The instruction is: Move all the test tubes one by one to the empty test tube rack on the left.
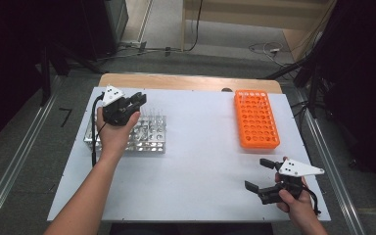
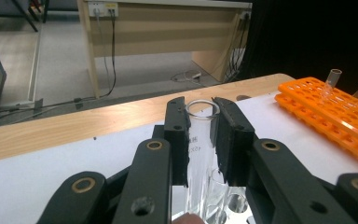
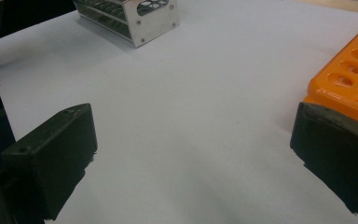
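Over the metal rack [image 1: 142,132] on the worktop [image 1: 200,161], my left tongs [image 2: 199,135] clench a glass tube [image 2: 200,154] upright, probably for the orange rack [image 1: 256,119]. My right tongs [image 1: 261,175] rest released nearby.

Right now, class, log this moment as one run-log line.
left hand-held gripper: shut on clear glass test tube above metal rack | right hand-held gripper: open, near orange plastic rack
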`<state>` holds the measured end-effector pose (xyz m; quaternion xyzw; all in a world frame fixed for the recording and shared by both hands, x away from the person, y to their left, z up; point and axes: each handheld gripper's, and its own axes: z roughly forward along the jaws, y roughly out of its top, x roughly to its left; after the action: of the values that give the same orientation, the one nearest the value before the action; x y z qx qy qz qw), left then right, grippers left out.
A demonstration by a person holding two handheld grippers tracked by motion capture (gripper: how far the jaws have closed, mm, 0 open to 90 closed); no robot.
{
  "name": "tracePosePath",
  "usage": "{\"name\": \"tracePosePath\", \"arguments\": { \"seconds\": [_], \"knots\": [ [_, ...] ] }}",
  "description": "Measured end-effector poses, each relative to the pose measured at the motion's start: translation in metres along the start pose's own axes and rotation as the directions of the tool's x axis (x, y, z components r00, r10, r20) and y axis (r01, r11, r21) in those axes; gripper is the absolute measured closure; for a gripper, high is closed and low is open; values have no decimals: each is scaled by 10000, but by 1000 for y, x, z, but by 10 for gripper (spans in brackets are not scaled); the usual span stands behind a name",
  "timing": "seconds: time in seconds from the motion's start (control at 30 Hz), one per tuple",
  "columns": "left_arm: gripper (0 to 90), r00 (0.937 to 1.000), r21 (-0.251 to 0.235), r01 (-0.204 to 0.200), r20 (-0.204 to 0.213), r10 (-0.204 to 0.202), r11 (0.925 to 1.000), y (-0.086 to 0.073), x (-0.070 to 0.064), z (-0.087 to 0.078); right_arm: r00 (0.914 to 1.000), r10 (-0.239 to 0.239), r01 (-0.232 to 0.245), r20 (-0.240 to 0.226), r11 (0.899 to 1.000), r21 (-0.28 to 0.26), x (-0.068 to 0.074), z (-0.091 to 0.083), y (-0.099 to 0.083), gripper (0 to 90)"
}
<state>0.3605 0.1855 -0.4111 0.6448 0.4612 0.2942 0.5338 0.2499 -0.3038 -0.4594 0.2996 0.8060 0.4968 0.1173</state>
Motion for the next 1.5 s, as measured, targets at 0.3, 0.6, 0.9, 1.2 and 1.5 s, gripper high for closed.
{"name": "tracePosePath", "arguments": {
  "seconds": [0.3,0.6,0.9,1.2,1.5],
  "knots": [
    [755,9995,407,-252,-181,260,9989,-7,-2,11,10000,22,-22,-9,10000,-35,0,-1,0,0],
    [754,9990,828,-193,-386,225,9964,-18,-4,14,10000,13,-13,-1,10000,-62,0,-2,0,0],
    [753,9977,1244,-256,-585,331,9919,-19,-7,13,10000,-3,3,1,10000,-66,-1,-2,0,0],
    [725,9975,2182,-181,-631,326,9757,-23,-7,16,10000,67,-67,11,10000,-70,-2,-2,0,0],
    [457,9970,1869,511,-664,-393,9810,-21,-3,6,10000,42,-41,9,9999,-110,-2,-2,1,0]
  ]
}}
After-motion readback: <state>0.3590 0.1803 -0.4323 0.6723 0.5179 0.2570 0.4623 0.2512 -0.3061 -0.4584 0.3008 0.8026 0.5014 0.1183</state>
